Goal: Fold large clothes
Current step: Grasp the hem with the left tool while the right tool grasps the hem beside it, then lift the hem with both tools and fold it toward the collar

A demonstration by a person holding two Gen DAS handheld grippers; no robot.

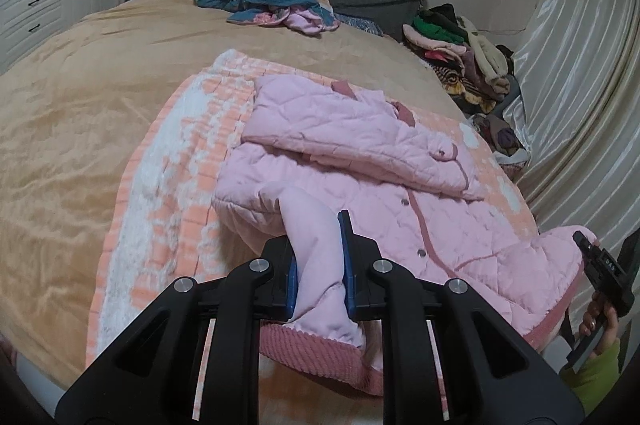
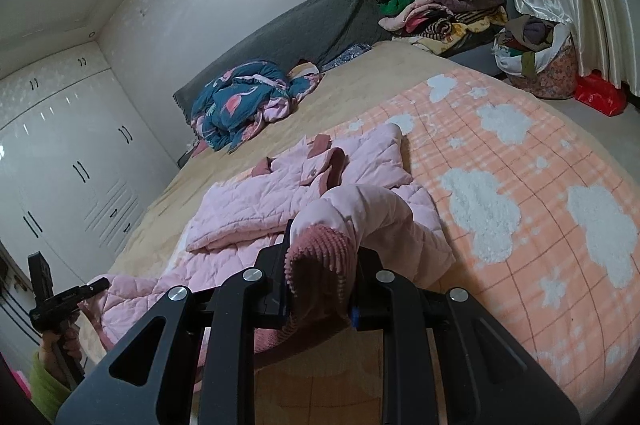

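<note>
While the jacket (image 1: 360,153) hem is clamped by left gripper (image 1: 320,265) and right gripper (image 2: 320,257) | hem corners to be raised level | folded toward collar | blanket (image 2: 520,185) left flat.

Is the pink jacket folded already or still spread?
Partly folded: one sleeve lies across the pink jacket; the bottom hem is not yet folded up.

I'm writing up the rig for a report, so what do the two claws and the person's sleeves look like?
Both the left claw and the right claw are matte black, with angular linkage arms, round silver pivot pins and blue finger pads. From the opposite camera each shows a black handle block; the right one carries small white lettering, too small to read. The sleeve is bright lime green.
</note>
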